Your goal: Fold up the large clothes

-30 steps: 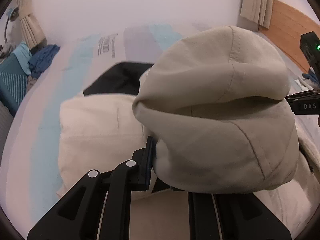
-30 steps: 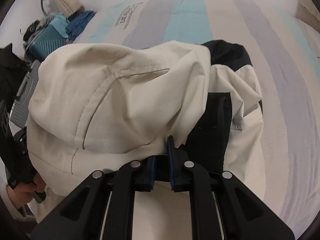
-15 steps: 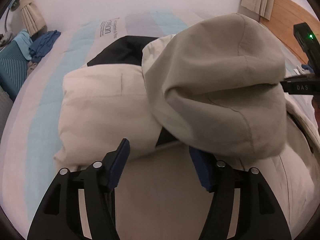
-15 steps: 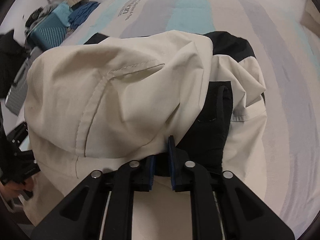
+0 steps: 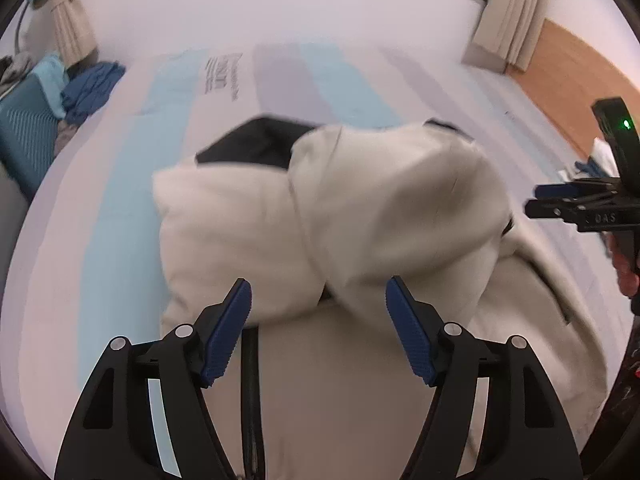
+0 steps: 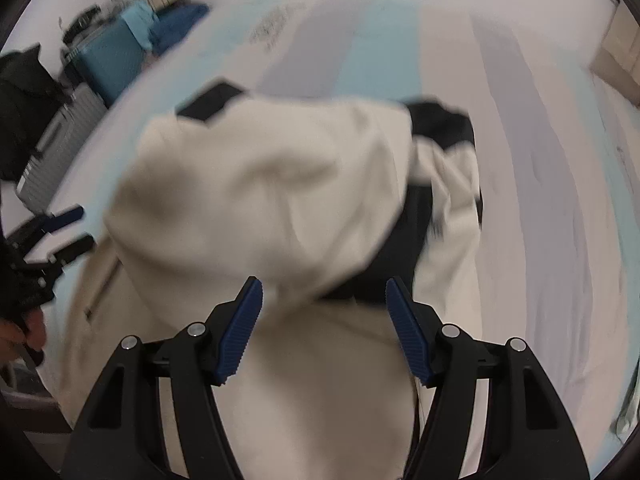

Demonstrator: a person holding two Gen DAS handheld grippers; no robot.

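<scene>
A large cream jacket with black panels (image 5: 248,220) lies on the striped bed; it also shows in the right wrist view (image 6: 260,184). Its cream hood (image 5: 400,204) lies flopped forward over the body, blurred in both views. My left gripper (image 5: 319,312) is open and empty, its blue pads just above the near part of the jacket. My right gripper (image 6: 324,312) is open and empty over the jacket's near part, below the hood (image 6: 280,208). Each gripper shows at the edge of the other's view.
The bed (image 5: 120,160) has pale blue, lilac and white stripes. A teal suitcase (image 5: 24,136) with blue clothes (image 5: 88,88) stands at the far left. Curtains (image 5: 508,12) and a wooden floor (image 5: 580,80) are at the far right.
Both grippers let go of the hood: the left opened first, then the right. The hood dropped forward onto the jacket's body and both grippers drew back a little.
</scene>
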